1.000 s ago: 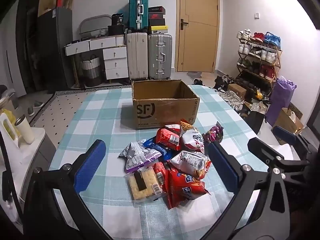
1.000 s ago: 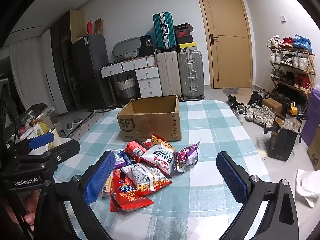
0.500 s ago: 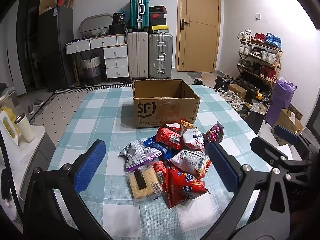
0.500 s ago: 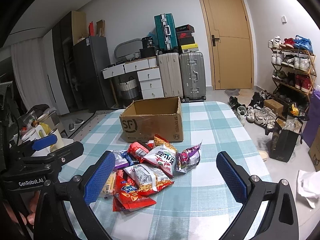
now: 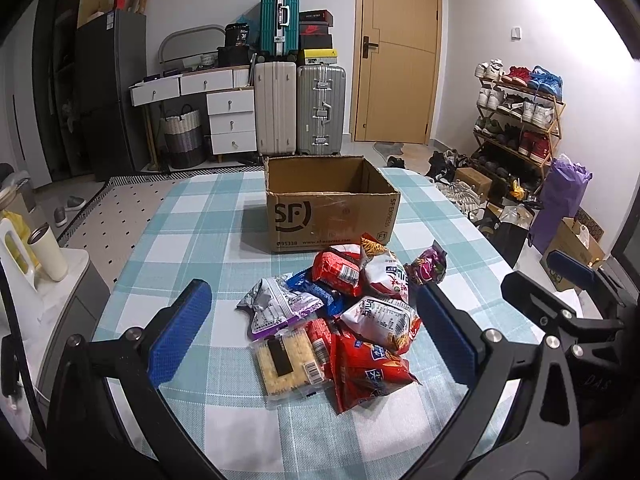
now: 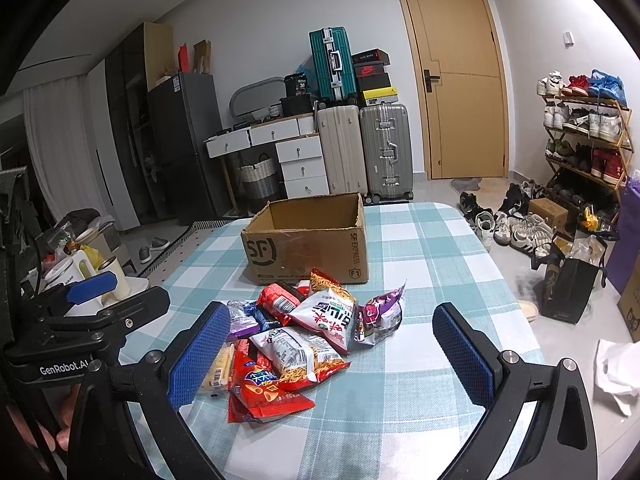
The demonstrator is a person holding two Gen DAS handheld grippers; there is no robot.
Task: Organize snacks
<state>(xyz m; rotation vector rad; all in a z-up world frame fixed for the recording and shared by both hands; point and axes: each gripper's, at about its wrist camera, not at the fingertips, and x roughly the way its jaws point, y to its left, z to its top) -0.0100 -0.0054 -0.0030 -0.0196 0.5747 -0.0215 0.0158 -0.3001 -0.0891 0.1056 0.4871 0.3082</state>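
Observation:
A pile of snack packets (image 5: pixel 344 312) lies on the checked tablecloth (image 5: pixel 192 236) in front of an open, empty SF cardboard box (image 5: pixel 332 208). The pile has a red chip bag (image 5: pixel 368 372), a cracker pack (image 5: pixel 286 362), a grey-purple bag (image 5: pixel 276 308) and a purple packet (image 5: pixel 428 266). My left gripper (image 5: pixel 314 334) is open and empty, above the near side of the pile. My right gripper (image 6: pixel 332 354) is open and empty, over the pile (image 6: pixel 304 332), with the box (image 6: pixel 308 240) beyond it. Each gripper shows at the edge of the other's view.
A side counter with a white cup (image 5: pixel 48 252) stands left of the table. Suitcases (image 5: pixel 300 108), drawers and a door are behind. A shoe rack (image 5: pixel 516 120), shoes and bags (image 6: pixel 568 288) sit on the floor to the right.
Both grippers have shifted slightly, so the box and pile sit a little differently in each view. Nothing on the table has moved and both grippers stay open.

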